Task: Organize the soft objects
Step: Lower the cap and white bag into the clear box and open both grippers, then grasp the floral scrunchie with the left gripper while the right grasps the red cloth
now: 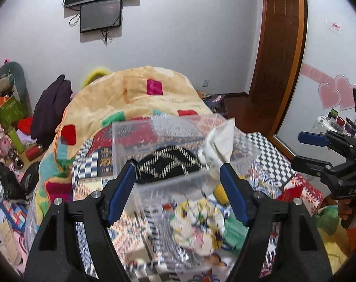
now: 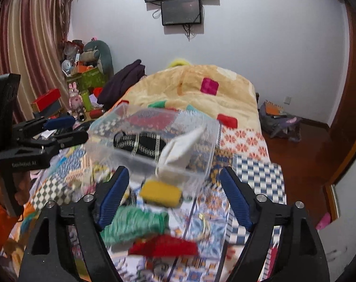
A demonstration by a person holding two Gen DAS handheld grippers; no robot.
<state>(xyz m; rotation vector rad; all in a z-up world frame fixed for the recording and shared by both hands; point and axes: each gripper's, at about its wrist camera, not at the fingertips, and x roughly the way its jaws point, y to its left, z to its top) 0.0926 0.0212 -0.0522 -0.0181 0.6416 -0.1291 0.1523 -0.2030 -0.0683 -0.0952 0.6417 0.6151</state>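
Observation:
A clear plastic bin stands on the patchwork bed. It holds a black patterned cloth and a white cloth leaning on its wall. In front of it lie a yellow item, a green knitted piece, a red piece and a floral cloth. My left gripper is open and empty just before the bin. My right gripper is open and empty above the yellow item.
A folded yellow blanket lies behind the bin. Cluttered boxes and toys stand left of the bed. A backpack lies on the wooden floor at the right. The other gripper shows at the right edge and at the left edge.

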